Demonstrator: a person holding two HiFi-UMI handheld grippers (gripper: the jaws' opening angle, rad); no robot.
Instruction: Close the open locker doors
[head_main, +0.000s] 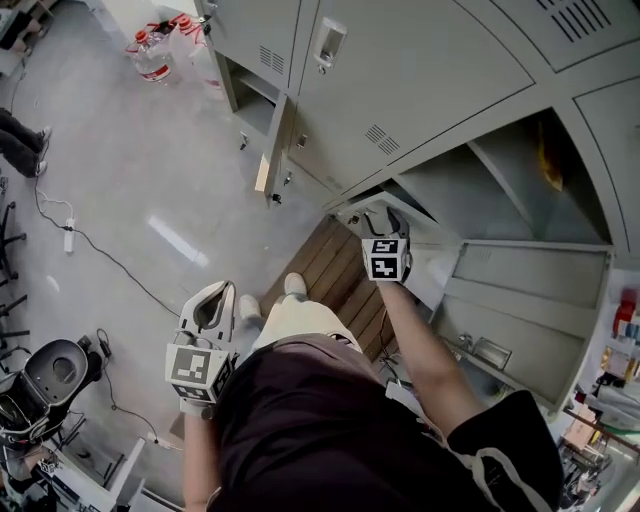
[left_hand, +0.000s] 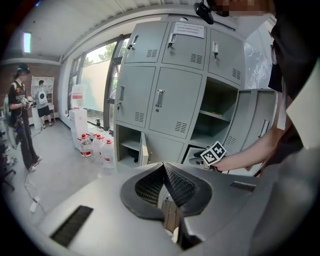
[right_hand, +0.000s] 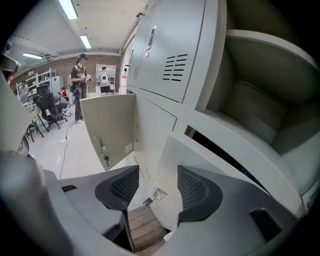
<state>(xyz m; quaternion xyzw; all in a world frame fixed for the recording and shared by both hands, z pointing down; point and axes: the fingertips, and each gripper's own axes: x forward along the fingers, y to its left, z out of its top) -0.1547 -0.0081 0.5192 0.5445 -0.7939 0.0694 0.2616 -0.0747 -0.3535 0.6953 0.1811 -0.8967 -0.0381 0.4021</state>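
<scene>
Right tool (right_hand: 151, 187) gaped at ajar grey metal locker door (right_hand: 167, 160), 12 o'clock | left tool (left_hand: 165, 185) pinched together | should push its free edge squarely.

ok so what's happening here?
A person stands at a bank of lockers. The right hand-held gripper, jaws open, is at a bottom-row door that stands ajar, with nothing gripped. The left hand-held gripper hangs by the person's side, shut and empty. Two more doors are open: a low door on the left and a bigger door on the right.
</scene>
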